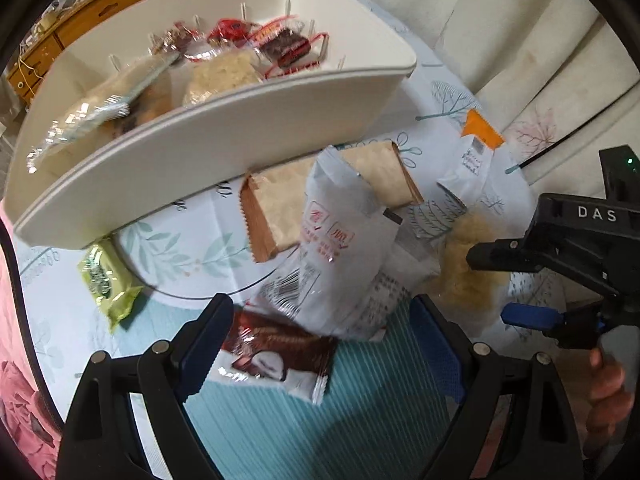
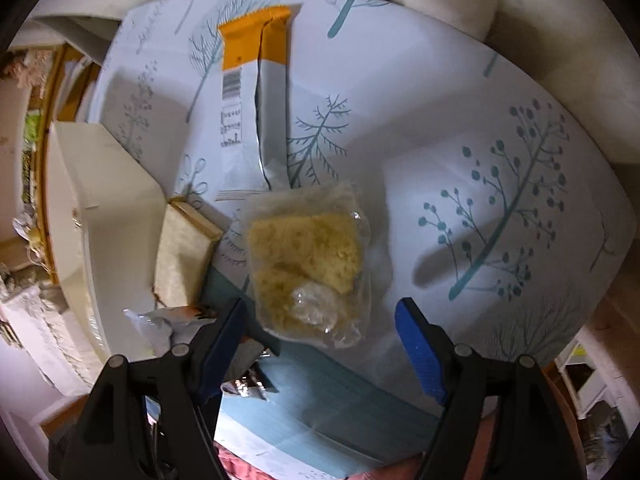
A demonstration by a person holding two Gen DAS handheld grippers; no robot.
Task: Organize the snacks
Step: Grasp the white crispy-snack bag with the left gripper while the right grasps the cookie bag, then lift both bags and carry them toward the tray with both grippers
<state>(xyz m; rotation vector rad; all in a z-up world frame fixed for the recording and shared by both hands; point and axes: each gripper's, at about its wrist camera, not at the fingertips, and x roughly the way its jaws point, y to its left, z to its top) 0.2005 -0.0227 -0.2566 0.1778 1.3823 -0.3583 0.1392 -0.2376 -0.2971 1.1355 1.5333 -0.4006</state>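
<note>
A white bin [image 1: 208, 152] holds several wrapped snacks, among them red-wrapped ones [image 1: 280, 44] and a clear pack of yellow cake [image 1: 224, 76]. My left gripper [image 1: 324, 344] is open, low over the table, with a brown and white packet [image 1: 280, 356] and a white packet with red print [image 1: 344, 240] between its fingers. My right gripper [image 2: 320, 336] is open just in front of a clear bag of yellow noodle cake [image 2: 308, 260]. It also shows at the right of the left wrist view [image 1: 516, 292]. An orange and white packet [image 2: 252, 92] lies beyond it.
A tan paper packet [image 1: 320, 196] lies beside the bin, also in the right wrist view [image 2: 184, 252]. A green packet [image 1: 108, 280] lies by the bin's near corner. The table has a leaf-print cloth [image 2: 500, 140] and a teal striped mat [image 1: 320, 432]. Cushions stand behind the table.
</note>
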